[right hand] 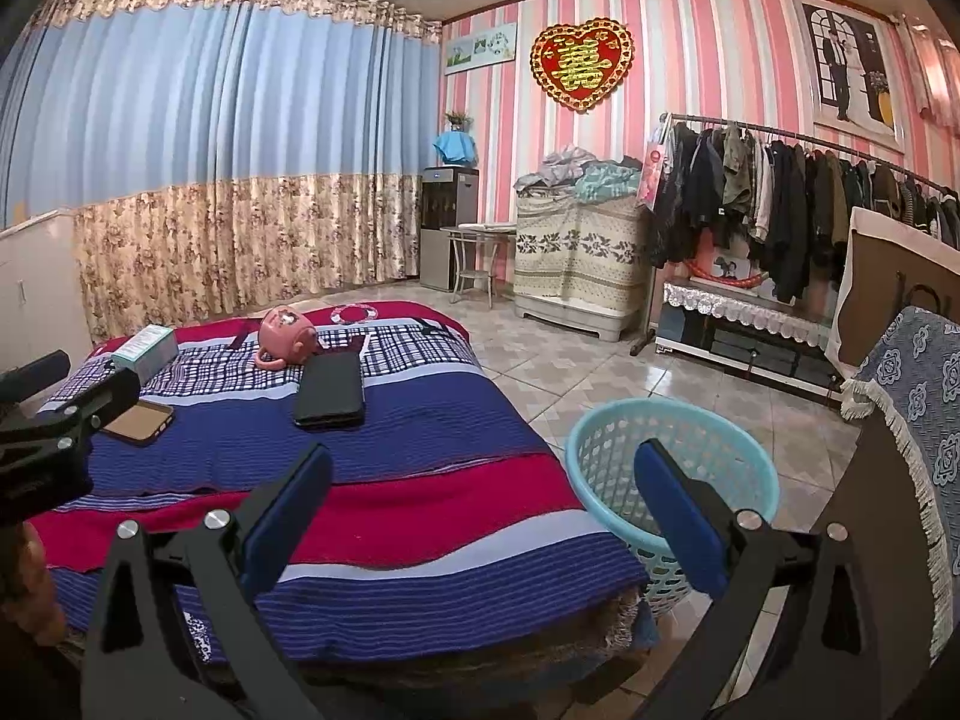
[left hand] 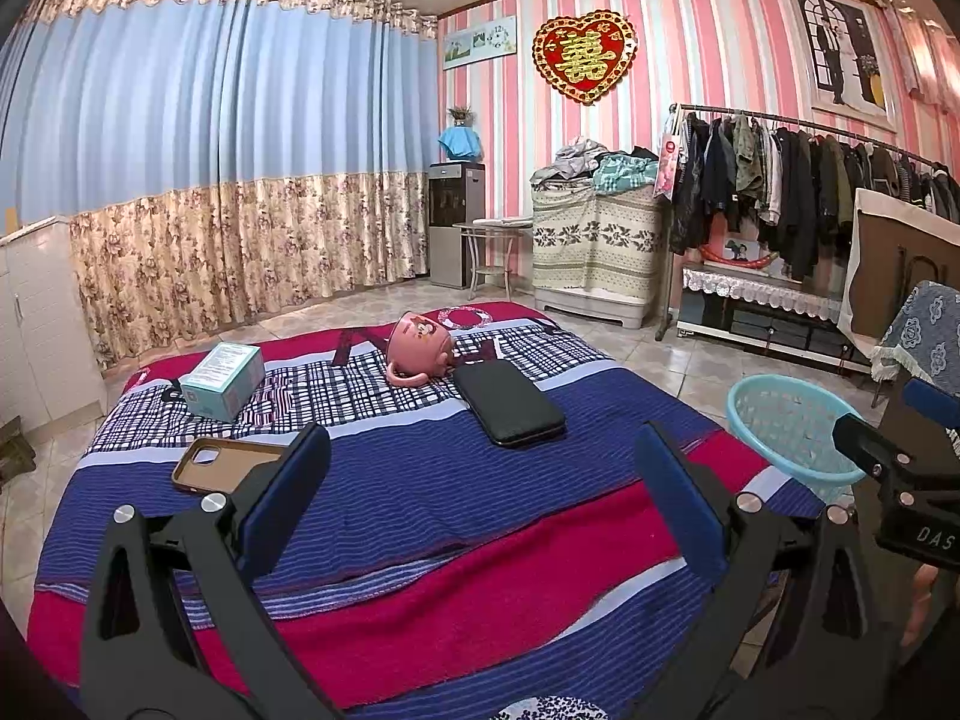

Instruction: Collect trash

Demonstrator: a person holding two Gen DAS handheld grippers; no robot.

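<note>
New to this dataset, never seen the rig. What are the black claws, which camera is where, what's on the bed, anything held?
No robot: a person holds a two-finger clamp in each hand, each with a fisheye camera looking along its fingers. The left gripper and right gripper are both open and empty. On the striped blanket lie a teal box, a tipped pink cup, a black case and a brown phone case. A light-blue basket stands on the floor beside it.
</note>
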